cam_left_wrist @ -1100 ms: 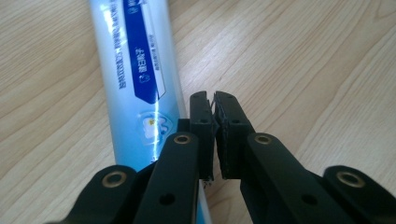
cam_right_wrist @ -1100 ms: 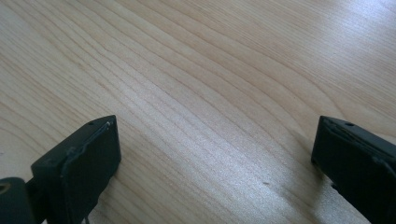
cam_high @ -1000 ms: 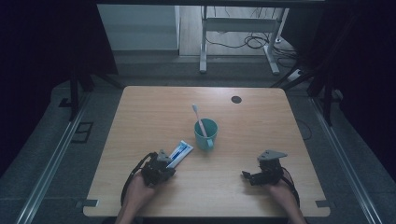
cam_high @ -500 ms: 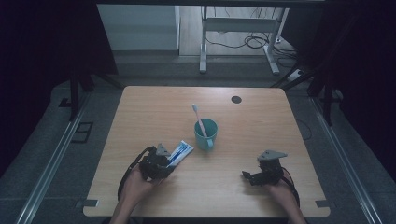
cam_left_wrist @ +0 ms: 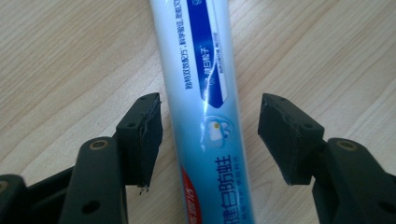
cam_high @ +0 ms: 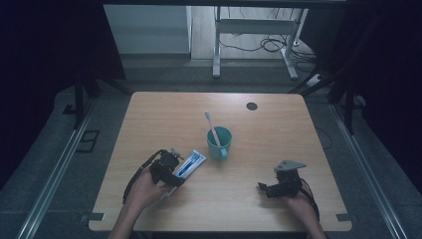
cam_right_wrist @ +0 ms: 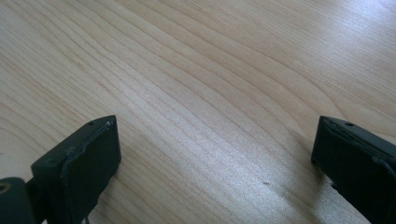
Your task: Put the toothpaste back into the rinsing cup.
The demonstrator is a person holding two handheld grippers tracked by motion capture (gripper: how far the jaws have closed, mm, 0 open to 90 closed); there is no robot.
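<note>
The left tool (cam_left_wrist: pixel 210 135), jaws just opening, straddles a white-and-blue toothpaste tube (cam_left_wrist: pixel 205 93) lying on the wooden table (cam_high: pixel 268 134); backing off straight should avoid nudging it. The right tool (cam_right_wrist: pixel 215 154) rests agape.

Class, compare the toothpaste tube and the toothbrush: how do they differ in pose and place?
The toothpaste tube lies flat on the table; the toothbrush stands tilted in the teal cup. The tube lies between the left gripper's open jaws, untouched; no gripper is near the toothbrush. Both are largely white.
</note>
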